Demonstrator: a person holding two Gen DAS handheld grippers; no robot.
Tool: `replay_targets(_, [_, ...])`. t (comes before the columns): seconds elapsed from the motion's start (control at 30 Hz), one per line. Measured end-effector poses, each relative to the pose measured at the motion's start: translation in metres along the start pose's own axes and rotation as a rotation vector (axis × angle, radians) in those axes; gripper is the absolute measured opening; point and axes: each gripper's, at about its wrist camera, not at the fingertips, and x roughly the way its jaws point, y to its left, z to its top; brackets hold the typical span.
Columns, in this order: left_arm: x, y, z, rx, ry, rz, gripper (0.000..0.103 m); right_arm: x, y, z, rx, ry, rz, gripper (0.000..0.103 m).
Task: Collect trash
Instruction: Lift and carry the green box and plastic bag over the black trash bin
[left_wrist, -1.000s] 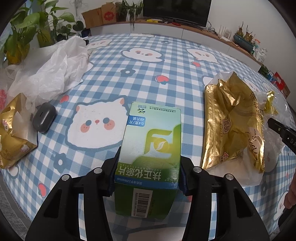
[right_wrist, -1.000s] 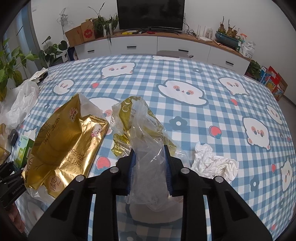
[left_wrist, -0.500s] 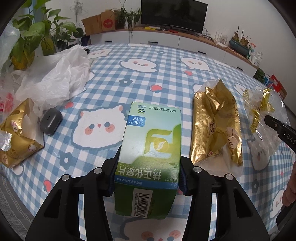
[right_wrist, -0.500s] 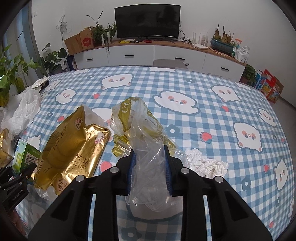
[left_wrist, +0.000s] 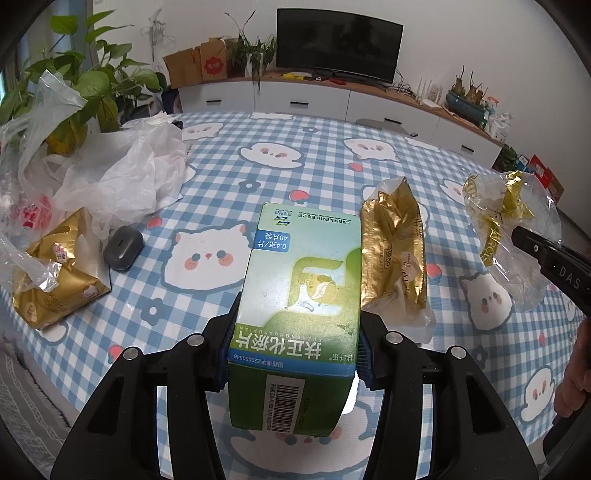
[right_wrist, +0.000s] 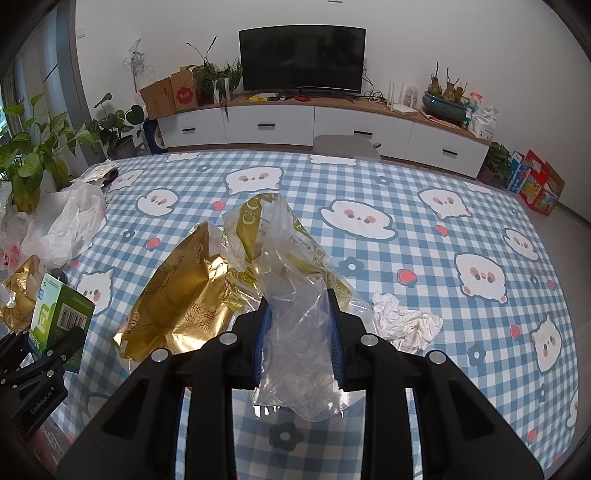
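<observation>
Checked tablecloth (right_wrist: 424, 258) bears gold wrapper (right_wrist: 177, 302), crumpled tissue (right_wrist: 402, 321).

Black jaws, blue pads (left_wrist: 226, 354), silver screws (left_wrist: 195, 340)

The far half of the checked tablecloth (right_wrist: 424, 192) is left bare, so open passage is offered there. The left edge is crowded by a white plastic bag (left_wrist: 122, 173), a gold pouch (left_wrist: 55, 273) and a grey case (left_wrist: 123, 248) (potted leaves overhang behind), while the middle is blocked by a large gold wrapper (right_wrist: 177, 299). Near the right, only a crumpled tissue (right_wrist: 406, 321) is met.
</observation>
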Motion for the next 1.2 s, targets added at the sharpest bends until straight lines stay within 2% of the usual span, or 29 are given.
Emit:
replay_targets(0.43, [-0.035, -0.006, -0.015, -0.020, -0.021, -0.062, 0.050, -0.039, 0.004, -0.020, 0.006, -0.011, -0.003, 0.026])
replay_targets(0.9, [-0.062, -0.009, -0.039, -0.008, -0.040, -0.038, 0.050, -0.072, 0.004, -0.049, 0.014, -0.024, 0.002, 0.026])
replay_targets(1.2, [-0.080, -0.017, -0.067, 0.001, -0.034, -0.070, 0.050, -0.098, 0.002, -0.072, 0.018, -0.037, 0.001, 0.026])
